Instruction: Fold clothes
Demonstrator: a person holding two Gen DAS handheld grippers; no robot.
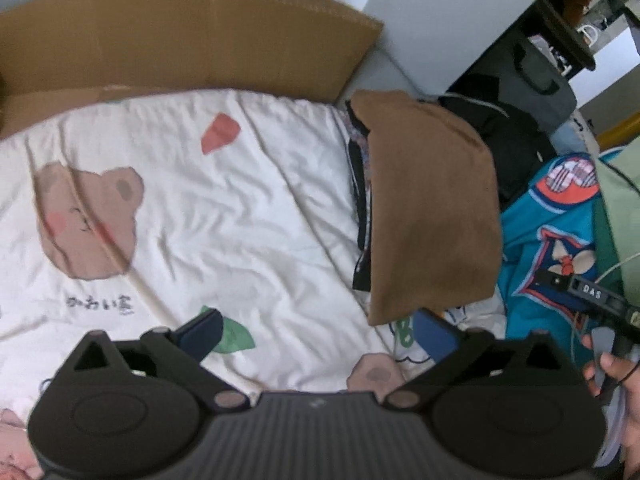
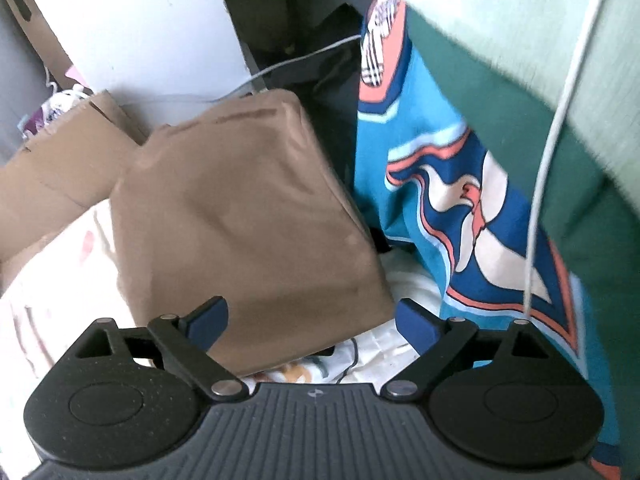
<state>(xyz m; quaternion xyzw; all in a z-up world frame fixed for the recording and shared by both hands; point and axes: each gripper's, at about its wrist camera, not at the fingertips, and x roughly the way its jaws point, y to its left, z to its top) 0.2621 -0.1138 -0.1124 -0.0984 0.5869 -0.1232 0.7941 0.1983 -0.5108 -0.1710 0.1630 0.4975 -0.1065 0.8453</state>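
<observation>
Garment (image 2: 240,216), brown, soft, folded rectangular, tops wrinkled sheet (image 1: 240,208).

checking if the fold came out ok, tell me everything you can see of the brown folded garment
The brown folded garment is a plain tan-brown, soft matte cloth folded into a neat rectangular block with rounded edges and faint creases. It lies on top of a stack of darker folded clothes, whose edges peek out along one side, on the cream bear-print bedsheet. A teal patterned garment lies beside it. Neither claw touches it.

"DAS" on black device (image 1: 592,291)
</observation>
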